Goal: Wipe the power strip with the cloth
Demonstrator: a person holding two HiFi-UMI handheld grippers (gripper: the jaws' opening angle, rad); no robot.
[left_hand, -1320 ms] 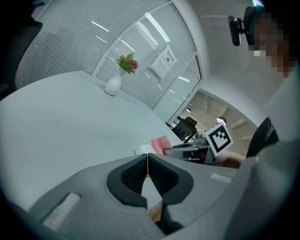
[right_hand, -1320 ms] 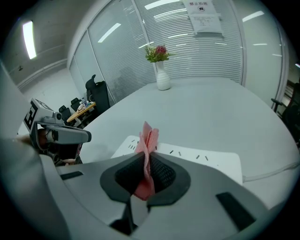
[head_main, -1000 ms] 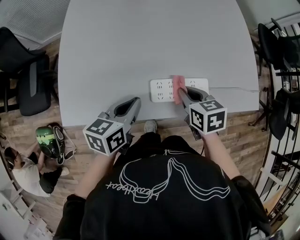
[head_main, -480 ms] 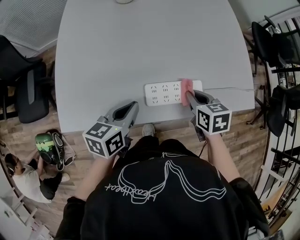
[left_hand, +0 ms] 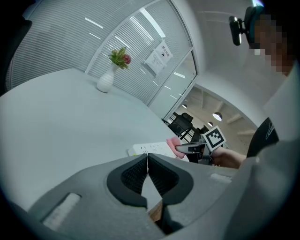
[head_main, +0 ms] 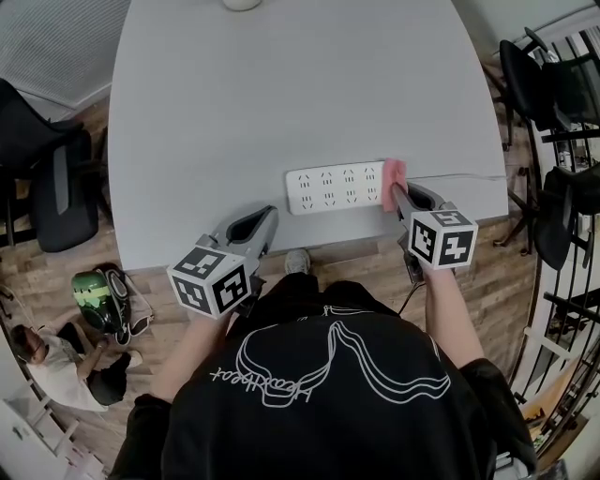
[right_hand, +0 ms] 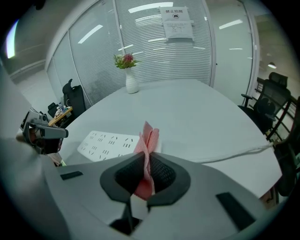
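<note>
The grey tabletop [head_main: 281, 94] carries the white power strip [head_main: 333, 188] near its front edge, toward the right. My left gripper [head_main: 269, 216] sits closed and empty at that edge. My right gripper [head_main: 397, 194] pinches the pink cloth [head_main: 394, 178] at the strip's right end.

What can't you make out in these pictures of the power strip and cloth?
- Power strip, right end: covered by the cloth in the right gripper, head view.
- Cable: its far end runs off the table's edge, head view.
- Vase: cut off by the top edge, head view.
- Wall notice: print too small, right gripper view.
</note>
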